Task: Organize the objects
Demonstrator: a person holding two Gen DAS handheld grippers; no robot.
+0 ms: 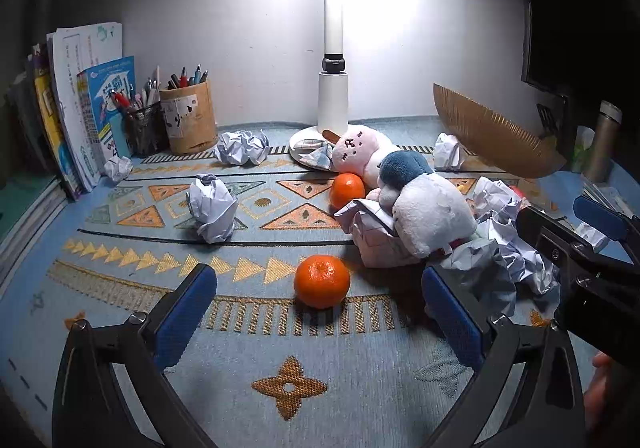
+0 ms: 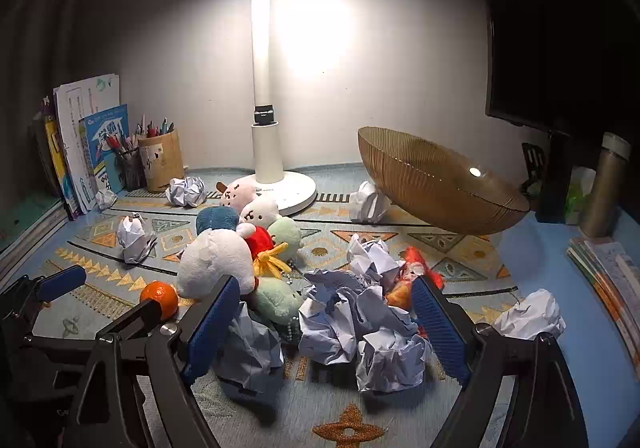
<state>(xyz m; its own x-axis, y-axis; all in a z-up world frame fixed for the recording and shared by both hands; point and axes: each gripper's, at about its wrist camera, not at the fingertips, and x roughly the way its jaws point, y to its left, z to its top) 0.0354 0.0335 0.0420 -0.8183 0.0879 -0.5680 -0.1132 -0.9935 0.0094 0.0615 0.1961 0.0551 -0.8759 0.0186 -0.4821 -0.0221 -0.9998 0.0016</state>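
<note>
My left gripper (image 1: 320, 288) is open and empty, its jaws wide apart on either side of an orange tangerine (image 1: 322, 280) on the patterned mat. A second tangerine (image 1: 347, 189) lies farther back beside a pile of plush toys (image 1: 424, 215). My right gripper (image 2: 326, 312) is open and empty, its jaws spread around a heap of crumpled paper balls (image 2: 360, 328). The plush toys (image 2: 240, 248) sit just left of that heap. A ribbed golden bowl (image 2: 436, 183) stands tilted at the back right; it also shows in the left wrist view (image 1: 488, 133).
A white desk lamp (image 2: 266, 159) stands at the back centre. Pen holders (image 1: 188, 121) and books (image 1: 80, 107) line the back left. Loose paper balls (image 1: 212, 207) lie on the mat. A metal flask (image 2: 604, 183) and stacked books (image 2: 608, 268) are at the right.
</note>
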